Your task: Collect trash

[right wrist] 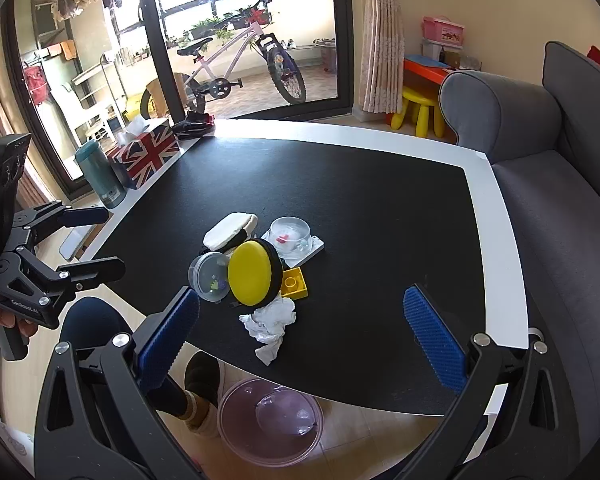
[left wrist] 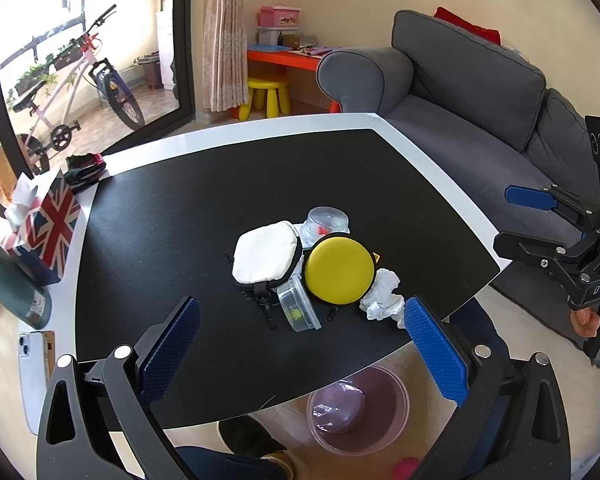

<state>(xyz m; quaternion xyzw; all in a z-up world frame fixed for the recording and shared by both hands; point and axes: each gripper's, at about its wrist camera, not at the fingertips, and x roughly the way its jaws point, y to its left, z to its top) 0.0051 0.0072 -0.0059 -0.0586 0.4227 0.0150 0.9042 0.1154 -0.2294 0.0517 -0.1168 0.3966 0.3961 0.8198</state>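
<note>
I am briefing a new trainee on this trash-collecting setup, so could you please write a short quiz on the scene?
1. True or false: the crumpled tissue lies inside the pink bin.
2. Which lies nearest the tissue: A) white pouch, B) yellow round case, C) flag tissue box?
3. How do both grippers' jaws stand?

Key: 1. False; it is on the black tabletop. 2. B. 3. Open and empty.

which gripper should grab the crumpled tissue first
Probably the right gripper: the tissue lies between its open fingers, just ahead. In the left gripper view, the tissue sits off beside one finger.
</note>
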